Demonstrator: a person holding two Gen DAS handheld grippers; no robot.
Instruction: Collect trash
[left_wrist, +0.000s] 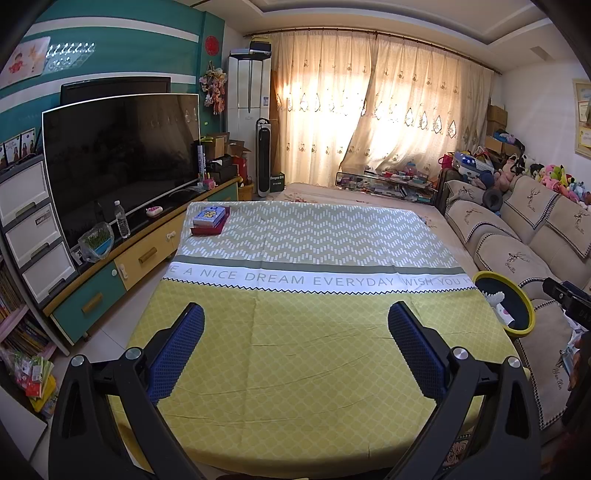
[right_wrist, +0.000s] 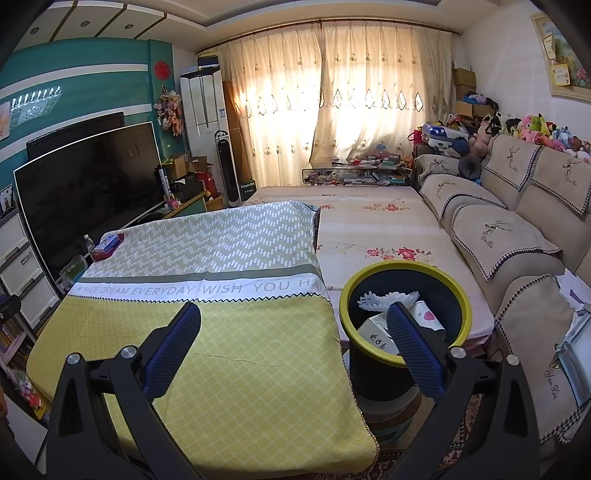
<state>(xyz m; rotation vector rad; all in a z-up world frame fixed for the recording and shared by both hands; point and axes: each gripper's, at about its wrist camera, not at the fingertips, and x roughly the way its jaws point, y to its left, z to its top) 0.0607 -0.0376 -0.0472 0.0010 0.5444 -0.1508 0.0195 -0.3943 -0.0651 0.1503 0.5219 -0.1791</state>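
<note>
A black trash bin with a yellow rim (right_wrist: 466, 314) stands off the table's right edge; it also shows in the left wrist view (left_wrist: 532, 314). In it lie a white crumpled tissue (right_wrist: 388, 297), a white paper cup with a pink heart (right_wrist: 428, 317) and a small white carton (right_wrist: 376, 332). My left gripper (left_wrist: 295, 317) is open and empty above the yellow cloth of the table (left_wrist: 295, 362). My right gripper (right_wrist: 293, 317) is open and empty above the table's right edge (right_wrist: 258, 369), its right finger (right_wrist: 413, 347) in front of the bin.
A red box with a card pack on it (left_wrist: 210, 221) sits at the table's far left corner. A TV (left_wrist: 122, 155) on a low cabinet runs along the left. A beige sofa (right_wrist: 517, 240) is on the right, and a flowered mattress (right_wrist: 369, 236) lies beyond the bin.
</note>
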